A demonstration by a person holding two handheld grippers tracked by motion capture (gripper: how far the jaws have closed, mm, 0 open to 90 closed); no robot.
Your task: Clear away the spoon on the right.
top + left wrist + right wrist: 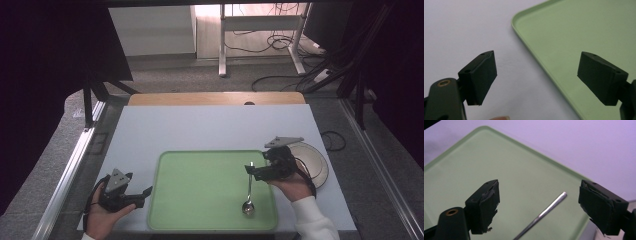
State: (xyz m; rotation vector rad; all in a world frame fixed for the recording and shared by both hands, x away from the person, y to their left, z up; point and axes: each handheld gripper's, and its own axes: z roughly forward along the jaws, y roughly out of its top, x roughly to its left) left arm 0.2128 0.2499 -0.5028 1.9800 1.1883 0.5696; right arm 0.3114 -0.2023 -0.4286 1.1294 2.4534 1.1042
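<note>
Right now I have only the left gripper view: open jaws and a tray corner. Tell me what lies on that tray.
Observer: A metal spoon lies on the green tray near its right edge, bowl toward the person.
Operator: Report where the right gripper stands.
Observer: The right gripper hovers at the spoon's handle tip, jaws open, not gripping it.
Operator: Name anything beside the tray.
Observer: A white plate sits on the table right of the tray, partly behind the right hand.
</note>
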